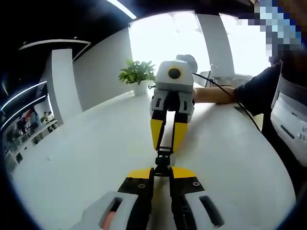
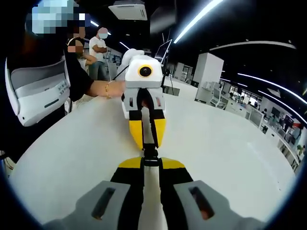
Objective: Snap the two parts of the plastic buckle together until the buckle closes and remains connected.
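White table (image 1: 86,158) bears both tools. Left gripper (image 1: 161,171) rises from 6 o'clock in the left gripper view, jaws narrow, clamped on a black buckle (image 1: 163,160). Right gripper (image 1: 167,136) faces it from 12 o'clock, jaws narrow on the buckle's strap (image 1: 167,129). Potted plant (image 1: 137,74) at 11 o'clock.

Buckle (image 1: 163,160) between facing grippers, apparently above table (image 1: 86,158).
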{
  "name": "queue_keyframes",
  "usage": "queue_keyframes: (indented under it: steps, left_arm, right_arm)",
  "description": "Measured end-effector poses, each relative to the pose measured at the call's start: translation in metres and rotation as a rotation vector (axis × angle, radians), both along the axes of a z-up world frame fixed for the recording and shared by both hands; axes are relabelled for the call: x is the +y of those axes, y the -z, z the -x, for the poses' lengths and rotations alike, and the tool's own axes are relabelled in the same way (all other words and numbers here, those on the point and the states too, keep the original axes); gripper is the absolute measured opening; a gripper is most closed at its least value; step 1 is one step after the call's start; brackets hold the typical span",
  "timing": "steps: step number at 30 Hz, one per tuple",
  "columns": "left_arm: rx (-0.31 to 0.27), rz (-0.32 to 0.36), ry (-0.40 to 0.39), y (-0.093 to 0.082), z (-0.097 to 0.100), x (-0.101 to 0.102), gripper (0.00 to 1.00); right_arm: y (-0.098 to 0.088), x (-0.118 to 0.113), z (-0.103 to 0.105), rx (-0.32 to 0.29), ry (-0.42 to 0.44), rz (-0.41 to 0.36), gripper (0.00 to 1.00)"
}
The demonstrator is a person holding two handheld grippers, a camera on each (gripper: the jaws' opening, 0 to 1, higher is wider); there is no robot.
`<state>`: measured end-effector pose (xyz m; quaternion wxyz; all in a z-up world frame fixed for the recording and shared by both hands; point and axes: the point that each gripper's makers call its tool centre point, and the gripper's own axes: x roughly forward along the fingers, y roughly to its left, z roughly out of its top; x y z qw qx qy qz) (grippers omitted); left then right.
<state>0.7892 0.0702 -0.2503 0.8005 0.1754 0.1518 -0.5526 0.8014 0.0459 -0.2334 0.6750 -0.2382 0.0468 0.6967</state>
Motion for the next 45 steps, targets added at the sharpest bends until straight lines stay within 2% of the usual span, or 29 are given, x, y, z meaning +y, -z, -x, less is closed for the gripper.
queue_keyframes:
  steps: [15,32,45]
  left_arm:
    - [-0.021,-0.011,0.027,-0.0004,0.004,-0.001,0.12]
    - [-0.025,-0.018,0.026,0.0013,0.0029,-0.0009,0.12]
    - [-0.016,0.005,0.001,-0.0028,-0.0003,-0.0003,0.12]
  right_arm:
    - [0.0,-0.0013,0.0054,-0.015,-0.028,0.0,0.11]
    - [0.0004,-0.001,0.0059,-0.016,-0.028,-0.002,0.11]
    - [-0.0009,-0.0007,0.0036,-0.004,-0.011,-0.016,0.11]
